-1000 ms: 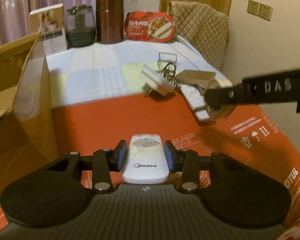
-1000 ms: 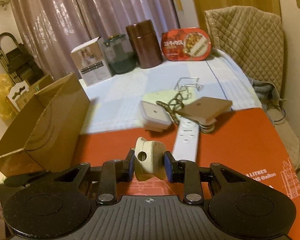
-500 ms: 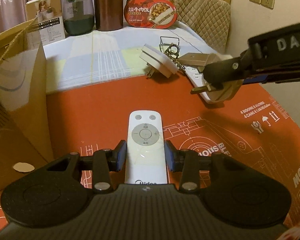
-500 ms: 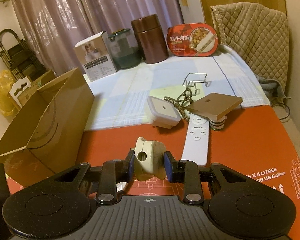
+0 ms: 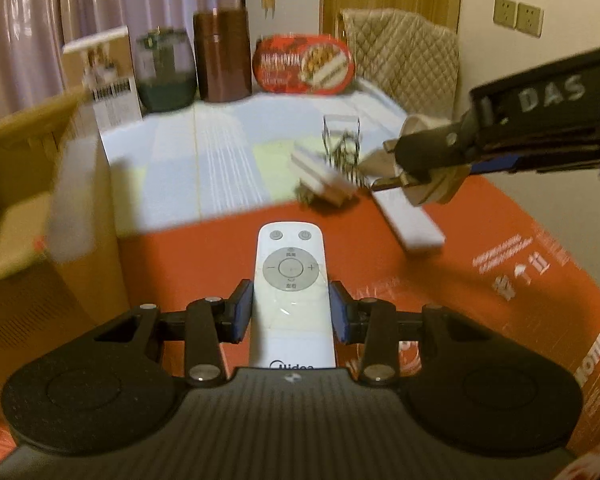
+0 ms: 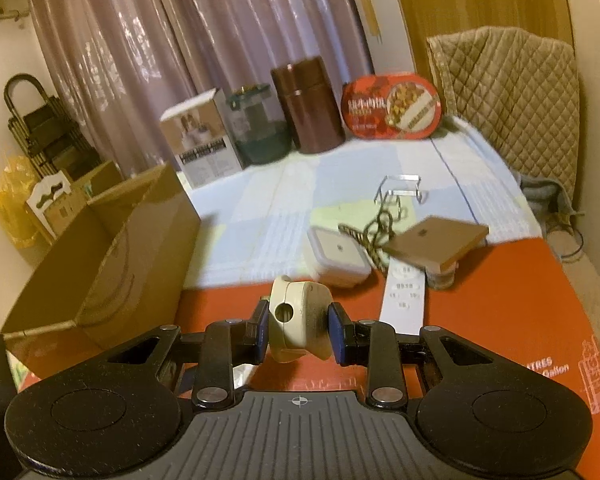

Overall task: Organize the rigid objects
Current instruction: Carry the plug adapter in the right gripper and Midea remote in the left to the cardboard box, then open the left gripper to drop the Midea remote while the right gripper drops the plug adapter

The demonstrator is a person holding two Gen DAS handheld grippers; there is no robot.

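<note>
1. While it hovered above the red cardboard (image 5: 480, 280), the left gripper (image 5: 291, 312) clamped the white remote (image 5: 291, 280).
2. The right gripper (image 6: 299, 328) pinched a cream plug adapter (image 6: 298, 320) beside the open cardboard box (image 6: 112, 264).

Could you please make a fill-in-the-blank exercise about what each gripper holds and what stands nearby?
1. The left gripper is shut on a white ____.
2. The right gripper is shut on a cream-coloured ____.
3. The open cardboard box stands to the ____ of both grippers.
4. Both grippers are over a flat cardboard sheet whose colour is ____.

Missing words: remote control; plug; left; red
</note>
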